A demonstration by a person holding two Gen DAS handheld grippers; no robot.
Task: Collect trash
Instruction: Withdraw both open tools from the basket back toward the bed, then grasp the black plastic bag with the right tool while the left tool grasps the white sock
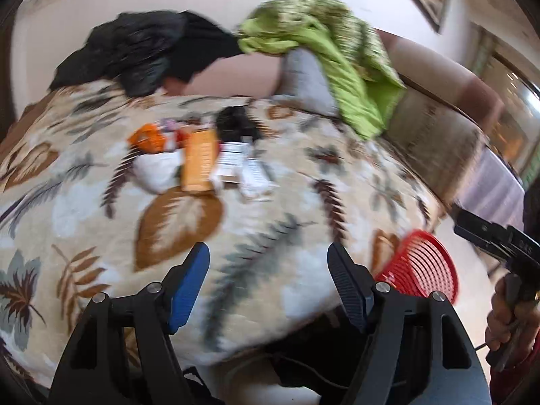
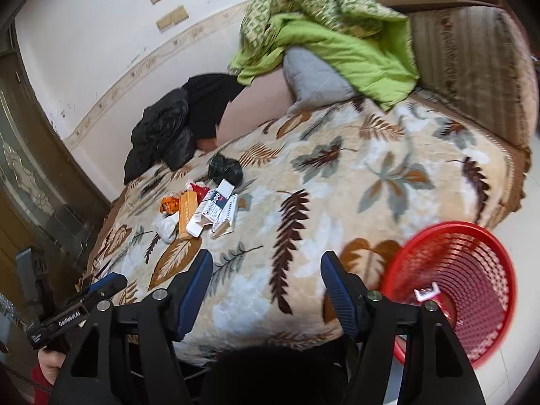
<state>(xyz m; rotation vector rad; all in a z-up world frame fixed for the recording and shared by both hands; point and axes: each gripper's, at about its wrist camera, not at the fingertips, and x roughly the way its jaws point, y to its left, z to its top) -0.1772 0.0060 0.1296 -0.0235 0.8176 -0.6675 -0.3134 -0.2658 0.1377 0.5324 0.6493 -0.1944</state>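
Soft even daylight; left view motion-blurred, right sharper; strong fisheye bending, dark vignette at corners.

Bed blanket (image 2: 337, 175) plush matt cloth, leaf print. Red basket (image 2: 472, 290) glossy plastic mesh. Trash pile (image 2: 206, 209): paper cartons, crinkly black plastic bag (image 2: 225, 168). Green quilt (image 2: 337, 33) soft cloth. Tool pads (image 2: 337, 293) ribbed, matt.

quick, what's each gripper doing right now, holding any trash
Left gripper: open, nothing between its jaws.
Right gripper: open, nothing between its jaws.
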